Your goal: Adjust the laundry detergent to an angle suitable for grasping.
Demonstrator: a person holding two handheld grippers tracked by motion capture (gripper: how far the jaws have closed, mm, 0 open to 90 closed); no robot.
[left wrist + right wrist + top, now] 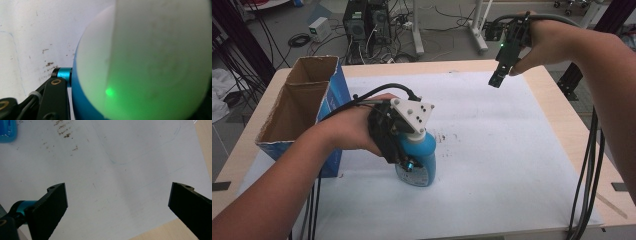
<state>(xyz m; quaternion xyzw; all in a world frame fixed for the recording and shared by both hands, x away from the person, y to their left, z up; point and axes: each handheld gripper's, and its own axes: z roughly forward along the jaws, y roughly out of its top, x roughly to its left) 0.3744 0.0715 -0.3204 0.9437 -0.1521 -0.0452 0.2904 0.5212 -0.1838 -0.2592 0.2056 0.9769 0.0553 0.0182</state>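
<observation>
Slippage was the likely hazard: the left tongs (404,150) gripped the blue bottle (417,162), upright on the desk's white sheet (512,150) beside the cardboard box (297,107); its rounded body could twist free. The right tongs (117,202) hung open, well apart.

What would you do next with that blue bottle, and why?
Probably lift the blue bottle and carry it left toward the open cardboard box. The left gripper is already shut on it while it stands on the white sheet; the right gripper hangs open, holding nothing.
</observation>
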